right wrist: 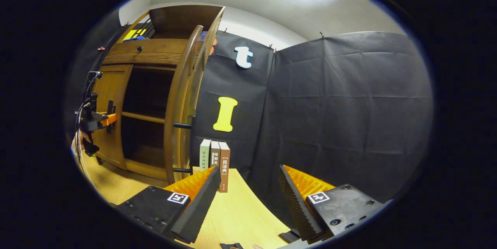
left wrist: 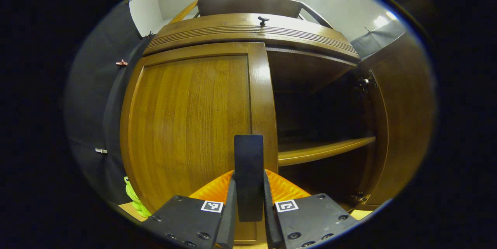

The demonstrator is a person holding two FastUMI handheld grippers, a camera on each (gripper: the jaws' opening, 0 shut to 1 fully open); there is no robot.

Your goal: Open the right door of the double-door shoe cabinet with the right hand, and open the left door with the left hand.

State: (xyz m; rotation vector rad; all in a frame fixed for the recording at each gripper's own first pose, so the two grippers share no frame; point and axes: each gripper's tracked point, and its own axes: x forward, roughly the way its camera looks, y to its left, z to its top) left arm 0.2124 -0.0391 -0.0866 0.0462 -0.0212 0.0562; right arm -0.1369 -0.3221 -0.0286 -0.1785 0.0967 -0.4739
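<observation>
Clamping the left door's handle, the left gripper is set to pull — right gripper gapes empty, right door already swung wide.

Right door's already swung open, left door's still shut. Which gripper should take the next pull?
Left. The left gripper is shut on the left door's handle, with the left door still closed. The right gripper is open, facing away toward the books, beside the open right door.
</observation>
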